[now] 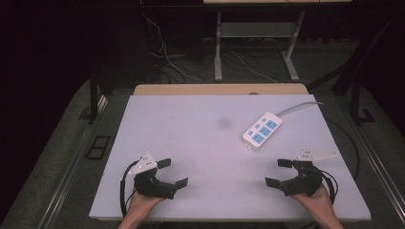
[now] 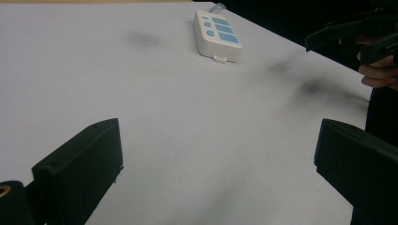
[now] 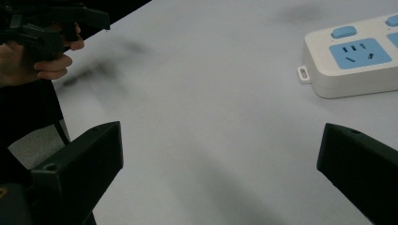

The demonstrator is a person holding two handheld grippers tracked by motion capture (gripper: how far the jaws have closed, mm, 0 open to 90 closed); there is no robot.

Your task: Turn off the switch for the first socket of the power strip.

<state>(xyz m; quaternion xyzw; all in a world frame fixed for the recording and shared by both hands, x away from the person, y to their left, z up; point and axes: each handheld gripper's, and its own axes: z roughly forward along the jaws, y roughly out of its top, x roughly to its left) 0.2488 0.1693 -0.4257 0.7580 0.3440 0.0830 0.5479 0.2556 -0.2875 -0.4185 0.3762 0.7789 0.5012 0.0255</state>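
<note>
High view: both tongs (image 1: 172, 172) (image 1: 279, 172) wide apart, seemingly empty.

No legible text, brand, number or label anywhere. Power strip (image 1: 262, 130) carries only blue socket faces and blue buttons, no print that can be read; in the right gripper view (image 3: 356, 61) one socket face shows slot openings, no lettering.
</note>
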